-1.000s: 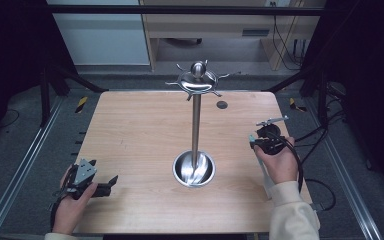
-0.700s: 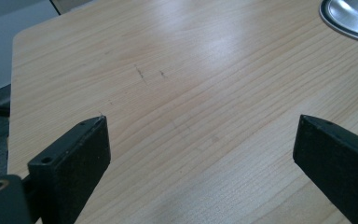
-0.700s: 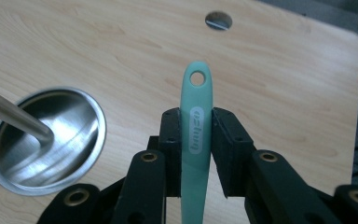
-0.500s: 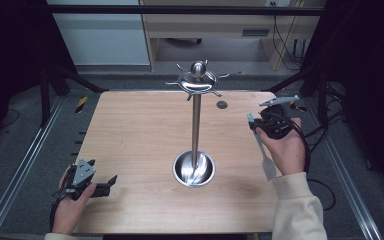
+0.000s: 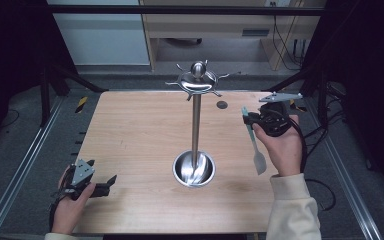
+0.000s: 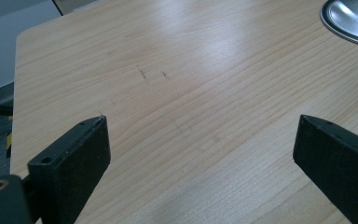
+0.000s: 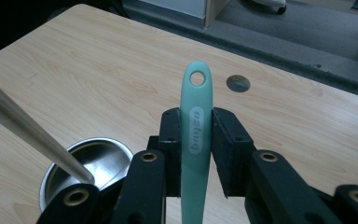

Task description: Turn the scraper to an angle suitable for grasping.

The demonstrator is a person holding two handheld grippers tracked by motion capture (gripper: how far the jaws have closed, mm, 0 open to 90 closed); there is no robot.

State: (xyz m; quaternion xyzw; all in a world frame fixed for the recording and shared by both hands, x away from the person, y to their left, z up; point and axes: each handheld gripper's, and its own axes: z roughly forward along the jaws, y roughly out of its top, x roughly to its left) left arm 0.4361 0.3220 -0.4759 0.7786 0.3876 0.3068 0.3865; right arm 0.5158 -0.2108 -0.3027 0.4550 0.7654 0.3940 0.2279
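Spatula handle (image 7: 196,135) clamped between right claw (image 7: 196,151) jaws — upright.

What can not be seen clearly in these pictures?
- Spatula blade: right gripper view, cut off by the bottom edge behind the right gripper.
- Stand hooks: high view, too small to count surely.
- Stand's base: left gripper view, cut off at the top right corner.

Grey floor (image 5: 25,135), wooden desk (image 5: 215,22) behind
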